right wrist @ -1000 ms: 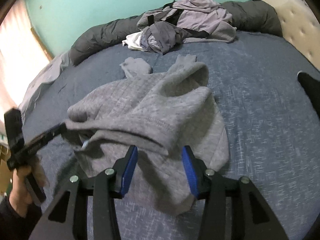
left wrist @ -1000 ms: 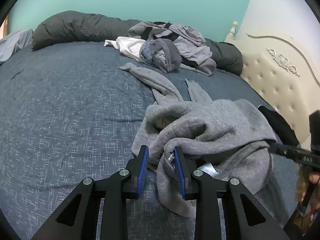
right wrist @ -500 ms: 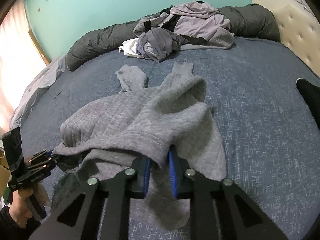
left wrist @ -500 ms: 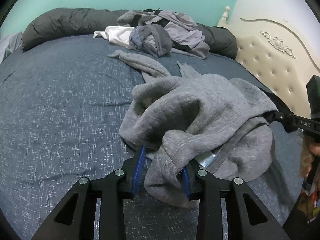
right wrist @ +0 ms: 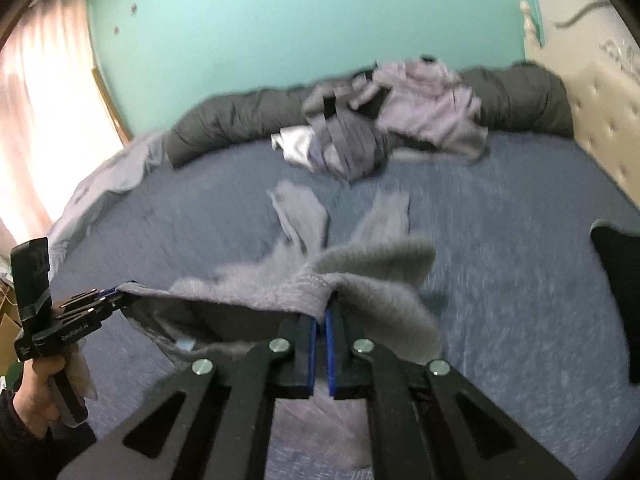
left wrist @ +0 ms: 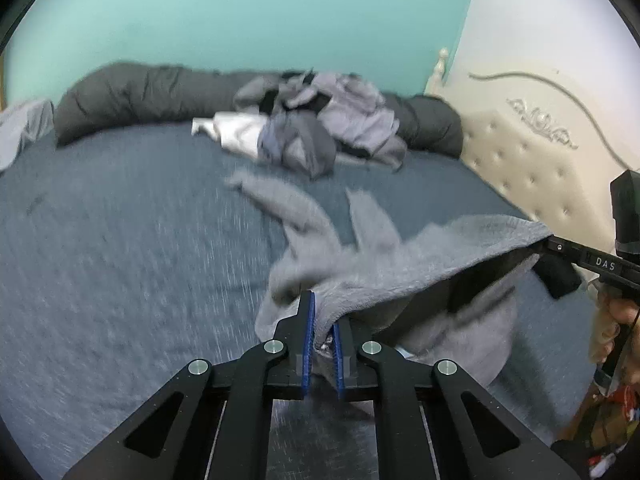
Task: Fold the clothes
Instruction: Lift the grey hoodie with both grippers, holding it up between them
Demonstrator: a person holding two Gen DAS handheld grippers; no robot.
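Note:
A grey sweater (left wrist: 400, 264) hangs stretched between both grippers above the blue bed cover (left wrist: 120, 220). My left gripper (left wrist: 323, 309) is closing tight on one end of its hem, with fabric pinched between the blue pads. My right gripper (right wrist: 322, 315) is closing on the other end and also pinches the sweater (right wrist: 360, 264). Each gripper shows in the other's view: the right gripper (left wrist: 560, 246) at the right, the left gripper (right wrist: 116, 294) at the left. The two sleeves (left wrist: 288, 204) trail on the bed behind. Both views are motion-blurred.
A pile of grey, white and dark clothes (left wrist: 312, 128) lies at the far side against a rolled dark duvet (left wrist: 140, 92). A cream padded headboard (left wrist: 520, 152) bounds the right. A black garment (right wrist: 616, 272) lies at the right edge. A hand (right wrist: 36, 396) grips the left handle.
Both grippers went from open around the sweater's hem to shut on it. They then rose, lifting and stretching the hem off the bed while the sleeves dragged along.

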